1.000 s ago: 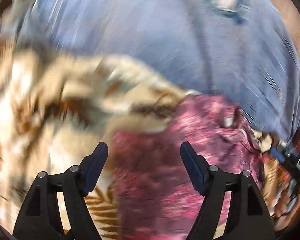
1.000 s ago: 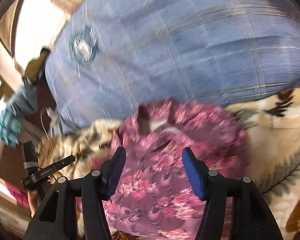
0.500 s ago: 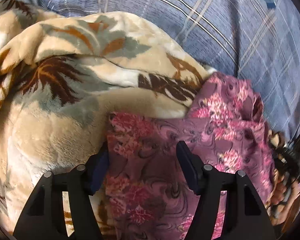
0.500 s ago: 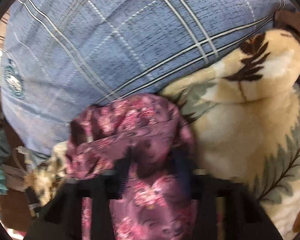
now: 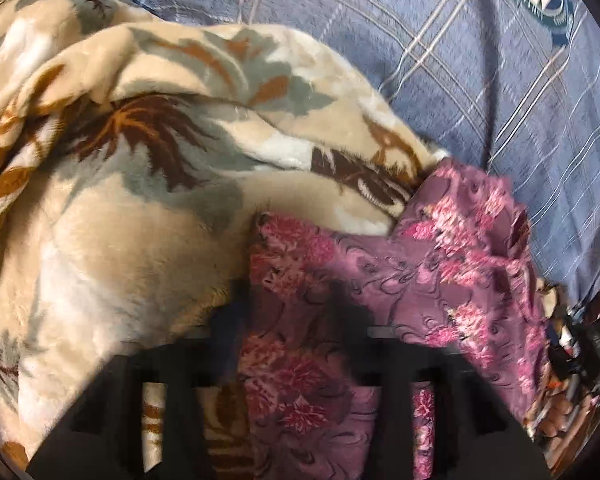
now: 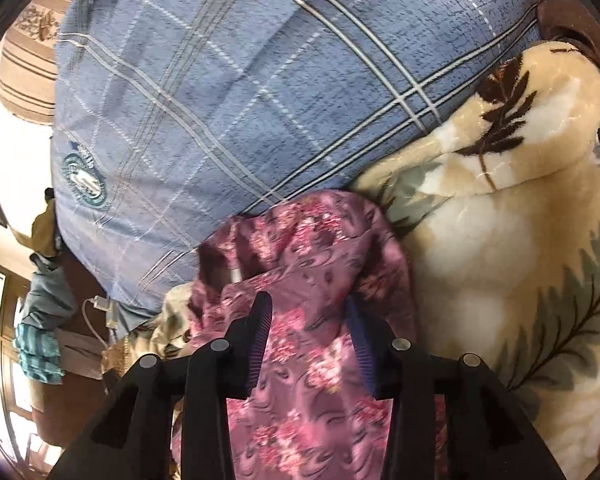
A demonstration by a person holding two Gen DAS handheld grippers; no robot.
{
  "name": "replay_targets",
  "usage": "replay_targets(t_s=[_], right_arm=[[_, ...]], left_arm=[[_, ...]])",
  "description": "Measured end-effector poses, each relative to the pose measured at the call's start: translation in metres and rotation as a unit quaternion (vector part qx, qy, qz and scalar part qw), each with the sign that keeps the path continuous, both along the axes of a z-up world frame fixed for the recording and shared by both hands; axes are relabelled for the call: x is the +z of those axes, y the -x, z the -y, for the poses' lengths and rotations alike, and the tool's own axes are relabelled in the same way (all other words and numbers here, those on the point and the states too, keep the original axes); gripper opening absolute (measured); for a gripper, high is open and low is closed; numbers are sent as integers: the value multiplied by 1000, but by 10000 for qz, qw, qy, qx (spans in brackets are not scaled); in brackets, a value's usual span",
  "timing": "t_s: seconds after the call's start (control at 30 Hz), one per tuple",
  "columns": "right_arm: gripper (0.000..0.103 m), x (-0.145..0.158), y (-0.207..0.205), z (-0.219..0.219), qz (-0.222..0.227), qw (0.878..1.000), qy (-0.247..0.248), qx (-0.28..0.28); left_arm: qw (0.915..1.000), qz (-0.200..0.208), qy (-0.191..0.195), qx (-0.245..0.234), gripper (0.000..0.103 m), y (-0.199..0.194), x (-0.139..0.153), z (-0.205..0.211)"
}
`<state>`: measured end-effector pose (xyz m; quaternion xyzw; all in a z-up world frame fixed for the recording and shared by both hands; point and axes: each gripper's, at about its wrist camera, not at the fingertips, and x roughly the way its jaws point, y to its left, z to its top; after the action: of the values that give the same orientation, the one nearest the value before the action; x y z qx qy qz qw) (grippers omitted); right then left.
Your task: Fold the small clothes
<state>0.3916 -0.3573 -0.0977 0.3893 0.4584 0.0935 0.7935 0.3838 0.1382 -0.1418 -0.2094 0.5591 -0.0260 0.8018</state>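
Note:
A small pink-and-purple floral garment (image 5: 420,276) lies crumpled on a cream leaf-patterned blanket (image 5: 140,240). It also shows in the right wrist view (image 6: 308,248). My left gripper (image 5: 288,312) is low over the garment's near-left edge; its fingers are blurred, with cloth between them, jaws partly closed. My right gripper (image 6: 308,320) is over the garment's near end, its ribbed fingers (image 6: 260,332) narrowed with cloth between them.
A blue plaid pillow (image 6: 240,100) with a round emblem lies behind the garment, also in the left wrist view (image 5: 480,60). The cream blanket (image 6: 520,260) bulges to the right. Hanging clothes and a cable (image 6: 96,312) sit at the far left.
Both grippers have dropped closer to the garment and their jaws have narrowed around its cloth. The left view has swung toward the blanket.

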Motion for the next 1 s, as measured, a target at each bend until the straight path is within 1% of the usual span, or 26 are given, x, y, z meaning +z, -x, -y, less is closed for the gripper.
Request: replay_targets(t_s=[0.03, 0.1, 0.17, 0.2, 0.23, 0.27, 0.3, 0.37, 0.4, 0.5, 0.57, 0.6, 0.67, 0.73, 0.77, 0.8, 0.83, 0.87, 0.9, 0.93, 0.97, 1.0], right_arm=[[42, 2, 0, -2, -27, 10000, 21, 26], [42, -2, -5, -6, -273, 9995, 156, 4], [42, -11, -14, -8, -419, 9991, 82, 29], [40, -17, -20, -14, -492, 9986, 152, 87], [27, -22, -26, -16, -631, 9973, 346, 108], [12, -24, -28, -16, -691, 9966, 454, 44], [5, -23, -26, -14, -681, 9966, 467, 27], [5, -13, -18, -8, -443, 9984, 344, -94], [5, -2, -9, 0, -234, 9990, 304, -216], [5, 22, 12, 26, 149, 9981, 250, -534], [5, 37, 21, 44, 323, 9965, 303, -704], [4, 43, 21, 52, 391, 9955, 354, -782], [4, 49, 16, 66, 435, 9945, 345, -890], [4, 45, -1, 70, 328, 9940, 398, -965], [4, 41, -10, 68, 273, 9937, 481, -972], [5, 32, -24, 68, 146, 9936, 584, -956], [5, 21, -36, 68, 19, 9938, 580, -944], [5, 11, -43, 69, -106, 9938, 583, -944], [8, -1, -51, 71, -267, 9936, 616, -911], [11, -15, -63, 69, -480, 9935, 718, -742], [11, -22, -69, 67, -605, 9932, 777, -614], [12, -26, -70, 65, -682, 9935, 760, -511]], left_arm=[[10000, -8, -77, 2, 11, 0, -2, 0], [10000, -8, 40, 43, 11, -1, -3, -2], [9999, -15, 90, 71, 14, -2, -4, -3], [9999, 5, 125, 78, 16, -3, -5, -3], [9999, 51, 87, 39, 13, -4, -4, -1], [9999, 102, -24, -5, 4, -6, -5, 3], [9998, 171, -68, -71, 2, -5, -2, 5], [9992, 398, 56, -3, 2, -2, 10, 1], [9980, 610, 133, 63, 2, 0, 23, -4], [9942, 968, 457, 42, 2, -2, 57, -9], [9910, 1305, 287, -94, 2, -10, 84, -5], [9884, 1480, 289, -157, 2, -17, 95, -2], [9859, 1633, 292, -199, 2, -38, 106, 4], [9869, 1582, 34, -303, 2, -69, 101, 22], [9880, 1501, -143, -345, 2, -86, 93, 32], [9896, 1361, -287, -354, 2, -105, 78, 43], [9904, 1297, -326, -355, 2, -109, 71, 42], [9911, 1219, -348, -396, 2, -121, 55, 49], [9920, 1114, -355, -470, 3, -126, 44, 54], [9944, 770, -388, -617, 3, -133, 28, 59], [9958, 461, -403, -678, 4, -135, 19, 60], [9966, 268, -293, -718, 4, -132, 14, 58]])
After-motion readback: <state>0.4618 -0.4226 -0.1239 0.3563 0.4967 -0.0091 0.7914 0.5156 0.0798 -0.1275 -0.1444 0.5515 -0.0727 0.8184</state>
